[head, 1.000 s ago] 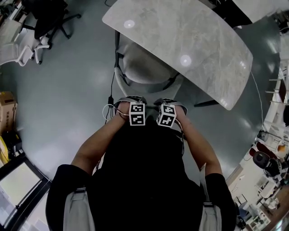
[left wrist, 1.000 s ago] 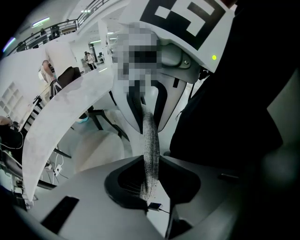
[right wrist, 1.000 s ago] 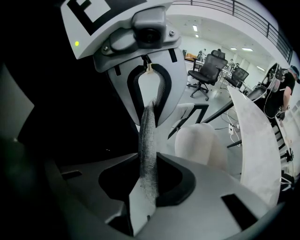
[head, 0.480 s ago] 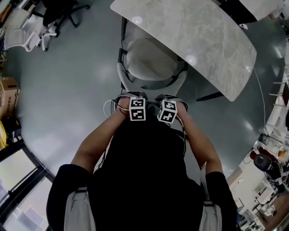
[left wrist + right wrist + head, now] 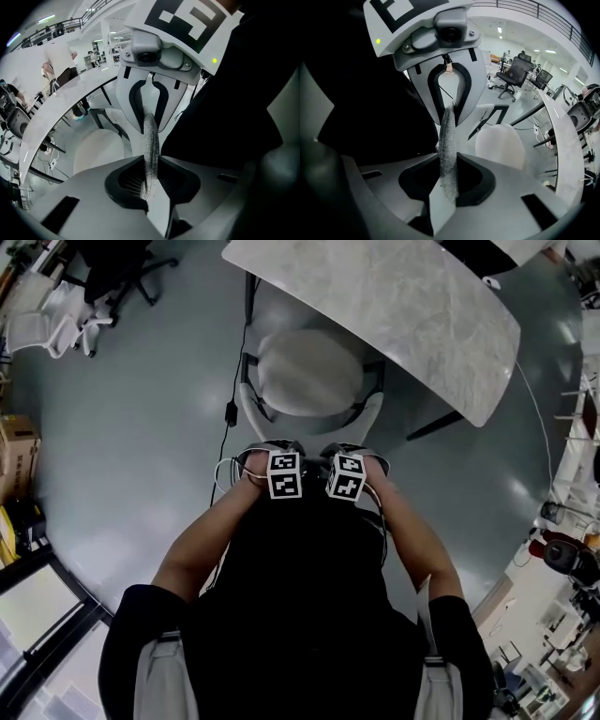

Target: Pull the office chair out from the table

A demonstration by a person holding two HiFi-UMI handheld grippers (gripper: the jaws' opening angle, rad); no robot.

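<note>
**Head view:** the office chair (image 5: 309,371) stands just beside the marble table (image 5: 412,306); its pale seat shows nearly whole along the table's near edge, and its backrest is turned toward the person. The left gripper (image 5: 274,452) and right gripper (image 5: 352,452) sit side by side at the backrest's top edge, one in each hand.

**Left gripper view:** the jaws are drawn narrow and pressed on a thin band of grey mesh (image 5: 150,150), the backrest's rim; the band runs on into the right gripper opposite. The seat (image 5: 98,150) and the table lie beyond.

**Right gripper view:** the jaws are likewise clamped on the same mesh band; the seat lies beyond, with the table's edge (image 5: 569,140) at the right.
</note>
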